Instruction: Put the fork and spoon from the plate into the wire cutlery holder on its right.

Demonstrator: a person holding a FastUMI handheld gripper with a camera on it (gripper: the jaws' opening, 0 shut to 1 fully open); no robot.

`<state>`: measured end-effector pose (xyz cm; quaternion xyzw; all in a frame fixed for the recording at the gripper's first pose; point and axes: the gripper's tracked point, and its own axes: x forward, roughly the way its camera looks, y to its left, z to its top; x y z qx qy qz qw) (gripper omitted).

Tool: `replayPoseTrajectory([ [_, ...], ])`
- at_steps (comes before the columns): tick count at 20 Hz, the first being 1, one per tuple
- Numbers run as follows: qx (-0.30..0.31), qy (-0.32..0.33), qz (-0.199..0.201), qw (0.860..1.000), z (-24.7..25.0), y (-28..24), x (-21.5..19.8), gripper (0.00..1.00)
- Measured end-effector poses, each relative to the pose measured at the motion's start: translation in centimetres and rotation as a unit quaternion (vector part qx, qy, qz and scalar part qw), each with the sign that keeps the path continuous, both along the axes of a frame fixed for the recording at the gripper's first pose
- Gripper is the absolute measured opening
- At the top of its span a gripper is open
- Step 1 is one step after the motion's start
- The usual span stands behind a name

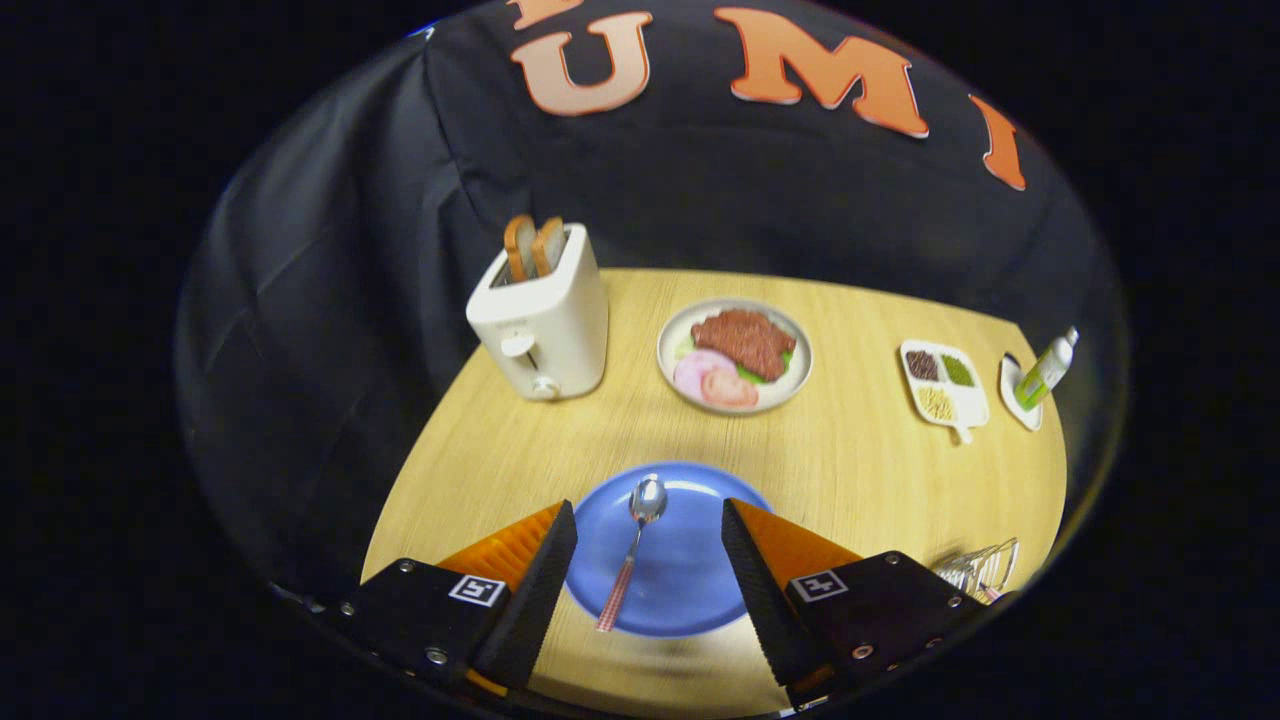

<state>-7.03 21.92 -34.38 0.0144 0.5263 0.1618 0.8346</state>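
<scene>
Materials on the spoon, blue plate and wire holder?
Spoon: shiny metal bowl with a bright glint; checked-pattern handle, likely plastic. Round blue plate: matte, even colour, plastic or glazed ceramic, unclear. Wire cutlery holder: thin pale metal wire. Gripper open, jaws either side of the spoon.

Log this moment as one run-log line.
gripper: open, above plate | spoon: on blue plate, between fingers | wire holder: right of plate | next: likely grasp spoon

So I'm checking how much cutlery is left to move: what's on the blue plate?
One spoon lies on the blue plate, between the open gripper fingers. The fingers cover both plate edges, so anything lying there is hidden.
</scene>
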Motion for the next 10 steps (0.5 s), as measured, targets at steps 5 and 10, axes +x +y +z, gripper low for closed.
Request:
replayPoseTrajectory([
  [5, -0.026, 0.109, 0.031, 0.993, -4.8, 1.6, -2.8, 0.86],
  [10, -0.044, 0.185, 0.040, 0.981, -7.9, 2.7, -4.3, 0.75],
])
